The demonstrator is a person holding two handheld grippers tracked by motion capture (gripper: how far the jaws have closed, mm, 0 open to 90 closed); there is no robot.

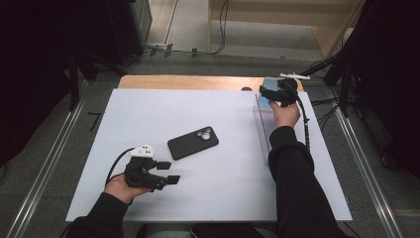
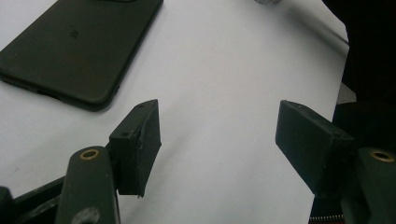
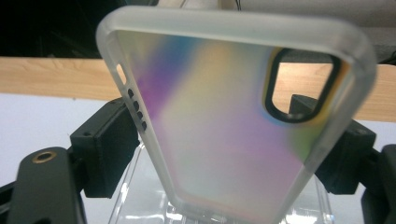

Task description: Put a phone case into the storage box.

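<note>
A black phone (image 1: 193, 142) lies face down near the middle of the white board (image 1: 223, 193); its corner fills the top left of the left gripper view (image 2: 79, 51). My left gripper (image 1: 169, 172) hovers just in front of the phone, jaws wide open (image 2: 219, 121) with only board between them. At the far right, my right gripper (image 1: 268, 94) is shut on a translucent, iridescent phone case (image 3: 219, 116), gripped by its two long sides. The case (image 1: 263, 103) stands upright over a clear plastic rack (image 1: 262, 134).
The clear rack (image 3: 140, 196) runs front to back along the board's right side. A strip of wooden tabletop (image 1: 188, 82) shows behind the board. Cables and dark stands line the floor at the right and back.
</note>
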